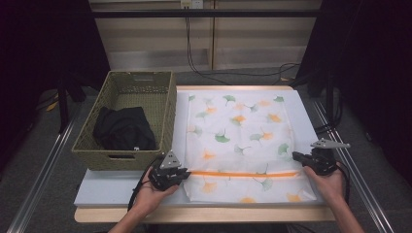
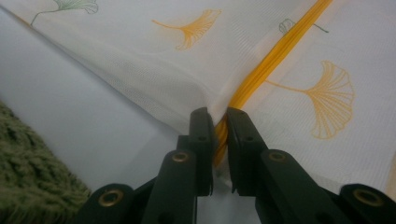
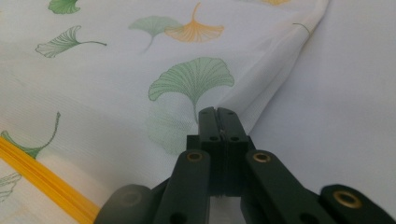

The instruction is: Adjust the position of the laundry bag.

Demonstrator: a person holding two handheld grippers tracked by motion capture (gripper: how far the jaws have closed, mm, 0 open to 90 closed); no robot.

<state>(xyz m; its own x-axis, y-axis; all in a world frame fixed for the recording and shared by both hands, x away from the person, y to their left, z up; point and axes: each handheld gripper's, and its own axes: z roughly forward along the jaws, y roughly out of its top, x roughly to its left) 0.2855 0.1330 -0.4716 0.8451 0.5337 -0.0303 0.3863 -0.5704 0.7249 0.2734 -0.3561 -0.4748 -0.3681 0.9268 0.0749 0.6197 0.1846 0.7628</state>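
Left gripper (image 2: 218, 122) pinches orange zipper (image 2: 261, 70) end of mesh bag (image 1: 238, 141); right gripper (image 3: 217, 114) clamped on bag's right edge; thin mesh may slip or tear if pulled unevenly

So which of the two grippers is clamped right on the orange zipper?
The left gripper, at the zipper's end on the white leaf-print mesh bag; the right gripper pinches plain mesh.

Woven green basket (image 1: 160, 104) left of the table; dark, perhaps folded, cloth (image 1: 124, 128) inside.

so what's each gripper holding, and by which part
Left gripper pinches the mesh bag at its orange zipper end; right gripper is shut on the bag's right edge.
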